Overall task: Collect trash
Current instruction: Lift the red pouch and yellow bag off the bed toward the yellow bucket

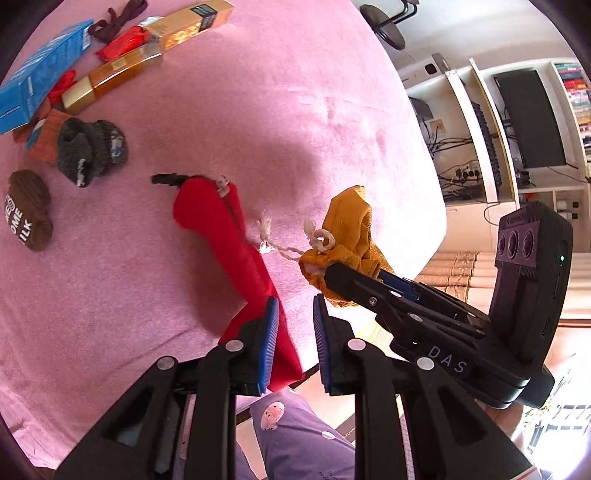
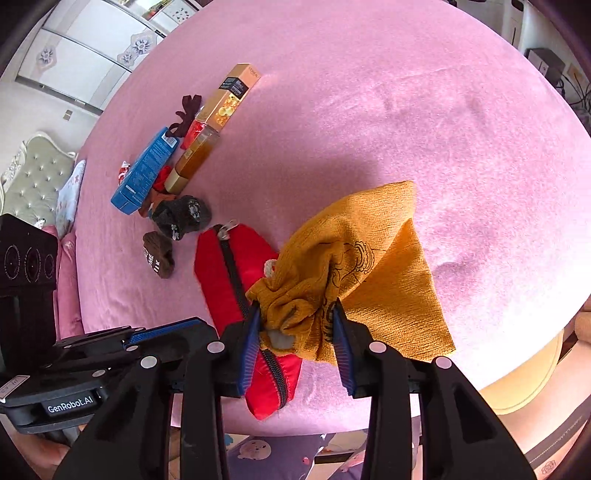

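A mustard drawstring bag (image 2: 354,258) is pinched at its gathered neck by my right gripper (image 2: 297,328), held just over the pink table; it also shows in the left wrist view (image 1: 347,229) with its white cord trailing. A red zip pouch (image 2: 236,280) lies under and left of it. My left gripper (image 1: 295,325) is open and empty, over the near end of the red pouch (image 1: 225,236). Trash lies at the far left: a blue carton (image 2: 146,173), a gold box (image 2: 231,96), a gold-capped bottle (image 2: 192,158), red wrappers (image 1: 123,44).
Rolled socks, dark grey (image 1: 92,147) and brown (image 1: 29,210), lie near the trash, with a dark red cloth strip (image 1: 114,22). The pink tablecloth (image 2: 369,110) covers a round table whose edge is near me. Shelves and a monitor (image 1: 532,118) stand to the right.
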{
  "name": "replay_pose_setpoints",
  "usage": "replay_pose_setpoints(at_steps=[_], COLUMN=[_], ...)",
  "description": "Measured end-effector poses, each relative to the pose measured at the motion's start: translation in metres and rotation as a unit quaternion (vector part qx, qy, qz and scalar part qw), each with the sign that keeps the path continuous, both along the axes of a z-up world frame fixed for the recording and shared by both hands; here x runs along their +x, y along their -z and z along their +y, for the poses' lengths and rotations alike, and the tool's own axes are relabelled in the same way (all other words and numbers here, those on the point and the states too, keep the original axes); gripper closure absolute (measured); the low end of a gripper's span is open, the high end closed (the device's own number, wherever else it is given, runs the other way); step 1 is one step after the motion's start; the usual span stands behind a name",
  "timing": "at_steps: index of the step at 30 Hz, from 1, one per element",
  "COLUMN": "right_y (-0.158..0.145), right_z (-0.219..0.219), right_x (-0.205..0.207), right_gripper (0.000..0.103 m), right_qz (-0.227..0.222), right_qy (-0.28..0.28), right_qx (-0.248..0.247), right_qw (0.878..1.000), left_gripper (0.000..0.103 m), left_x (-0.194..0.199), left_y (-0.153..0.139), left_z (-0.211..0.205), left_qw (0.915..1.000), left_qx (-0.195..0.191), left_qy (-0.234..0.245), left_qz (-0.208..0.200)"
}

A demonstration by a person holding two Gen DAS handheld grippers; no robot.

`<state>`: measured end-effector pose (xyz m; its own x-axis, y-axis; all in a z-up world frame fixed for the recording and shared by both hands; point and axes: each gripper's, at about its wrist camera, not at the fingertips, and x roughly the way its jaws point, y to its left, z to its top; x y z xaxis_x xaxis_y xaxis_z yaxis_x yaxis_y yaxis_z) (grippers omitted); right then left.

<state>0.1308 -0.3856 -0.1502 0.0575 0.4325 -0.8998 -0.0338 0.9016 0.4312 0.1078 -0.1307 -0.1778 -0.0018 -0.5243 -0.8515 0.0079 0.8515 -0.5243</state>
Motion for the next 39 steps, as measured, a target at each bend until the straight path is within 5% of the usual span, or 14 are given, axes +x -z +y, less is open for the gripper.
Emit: replay_pose_setpoints(at_steps=[3, 6, 7, 9, 14, 17, 21, 26, 31, 39], right_y=[0.003, 0.008, 0.007, 0.008, 0.017, 0.020, 0.020, 0.018, 0.019, 0.022], right_z=[-0.029, -0.049, -0.054, -0.057, -0.052, -0.044, -0.033, -0.022, -0.017, -0.020], right_x=[-0.007, -0.011, -0.013, -0.017, -0.020, -0.018, -0.014, -0.009, -0.010, -0.015], right_gripper=[0.068, 0.068, 0.068, 0.068, 0.068, 0.068, 0.068, 0.068, 0.068, 0.068], right_qz=[0.009, 0.020, 0.019, 0.019, 0.029, 0.032, 0.031, 0.026, 0.028, 0.036], right_qy=[0.025, 0.038, 0.034, 0.023, -0.003, -0.016, -0.032, -0.047, -0.054, -0.052], right_qx=[0.011, 0.014, 0.012, 0.013, 0.025, 0.034, 0.039, 0.040, 0.041, 0.046], right_qw=[1.000, 0.999, 0.999, 0.999, 0.999, 0.999, 0.998, 0.998, 0.997, 0.997], left_gripper=[0.084, 0.079, 0.073, 0.042, 0.022, 0.020, 0.020, 0.020, 0.030, 0.085], left_x=[0.003, -0.002, -0.006, -0.014, -0.040, -0.051, -0.054, -0.035, -0.021, -0.011], left_y=[0.008, 0.014, 0.012, 0.001, -0.012, 0.013, 0.054, 0.075, 0.084, 0.087], left_z=[-0.021, -0.017, -0.009, 0.003, 0.035, 0.051, 0.057, 0.045, 0.042, 0.033], left_qw=[0.9996, 0.9959, 0.9952, 0.9919, 0.9845, 0.9785, 0.9729, 0.9735, 0.9720, 0.9731], left_qx=[0.028, 0.081, 0.079, 0.089, 0.089, 0.107, 0.070, 0.034, 0.034, 0.035], left_qy=[0.006, -0.036, -0.054, -0.090, -0.151, -0.170, -0.190, -0.195, -0.199, -0.191], left_qz=[0.006, 0.018, 0.018, 0.006, 0.006, 0.048, 0.111, 0.115, 0.120, 0.124])
